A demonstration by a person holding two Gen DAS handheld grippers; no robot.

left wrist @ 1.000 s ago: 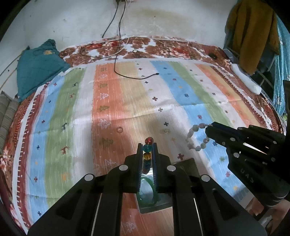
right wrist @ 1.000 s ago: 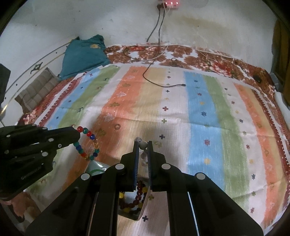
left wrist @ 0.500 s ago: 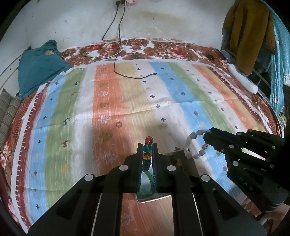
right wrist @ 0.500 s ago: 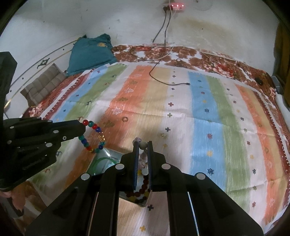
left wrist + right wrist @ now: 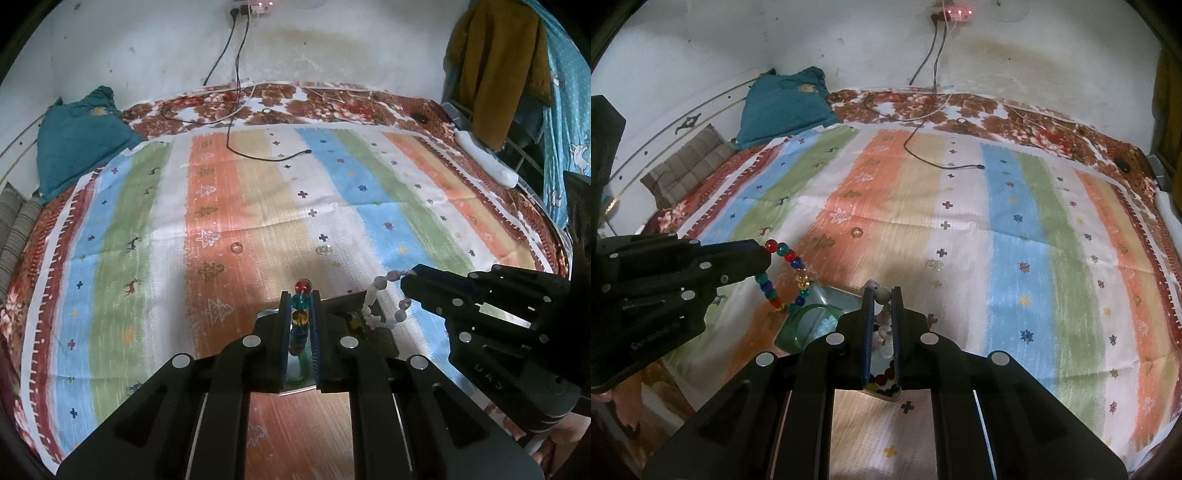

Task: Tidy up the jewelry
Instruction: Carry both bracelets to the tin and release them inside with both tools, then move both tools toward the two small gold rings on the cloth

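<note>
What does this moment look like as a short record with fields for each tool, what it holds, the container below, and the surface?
left tool: shut on multicolored bead bracelet
right tool: shut on pale bead bracelet
container: clear box under both tools, holding a green bangle and dark beads
surface: striped bedsheet
loose items: two small rings on the sheet

Left gripper point(image 5: 300, 314) and right gripper point(image 5: 882, 314) hover side by side, fingers point(image 5: 283, 332) nearly closed.

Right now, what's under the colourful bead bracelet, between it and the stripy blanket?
In the right wrist view, the multicoloured bead bracelet hangs from the left gripper over a green translucent bangle in a clear tray on the striped blanket.
</note>
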